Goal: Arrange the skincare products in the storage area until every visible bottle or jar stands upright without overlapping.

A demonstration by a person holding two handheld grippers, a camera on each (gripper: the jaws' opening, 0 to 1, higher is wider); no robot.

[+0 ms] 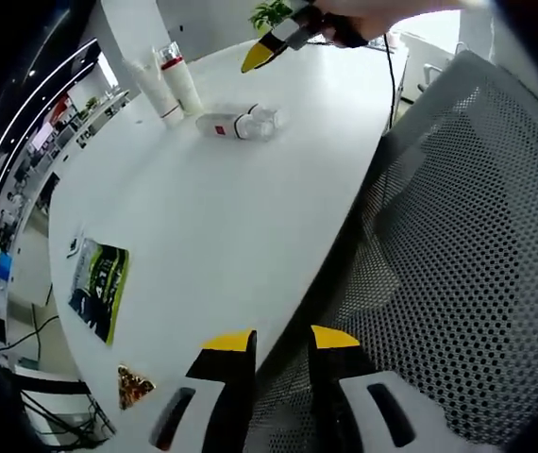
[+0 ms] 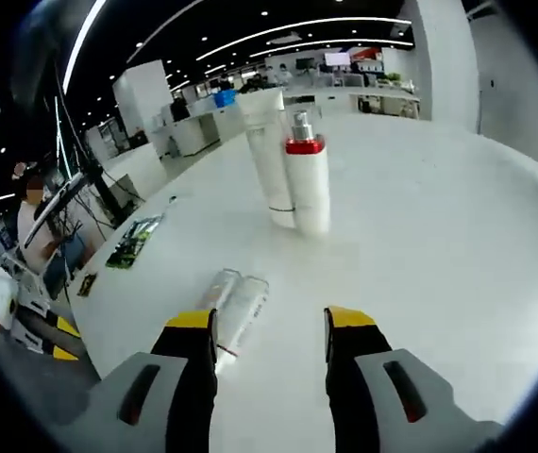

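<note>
Here the right gripper (image 2: 269, 330) reaches low over the broad white round-edged table (image 2: 420, 245), its two yellow-tipped black jaws spread apart with nothing between them. Just beside its left jaw lies the clear-capped white bottle with a thin red band (image 2: 236, 310), flat on its side. Beyond that lying bottle, farther up the table, two products stand upright and touching: a white pump bottle with a red collar and silver top (image 2: 307, 179), and a taller plain white tube (image 2: 267, 151) right behind it.

In the left gripper view, the left gripper (image 1: 281, 344) hangs off the table's edge, well apart from the lying bottle (image 1: 236, 124), with its jaws parted and holding nothing. One jaw sits over the white tabletop (image 1: 222, 236), the other over the grey perforated mesh chair back (image 1: 477, 245). From here the standing pump bottle (image 1: 182, 83) and tube (image 1: 156, 90) are just past the lying bottle, and the right gripper (image 1: 260, 54) comes in beyond it, held by a person's hand (image 1: 382, 14).

Nearer the left gripper than the lying bottle, a green-and-black printed leaflet (image 1: 99, 288) lies flat on the table, with a small orange triangular card (image 1: 134, 386) close by at the table's edge.
</note>
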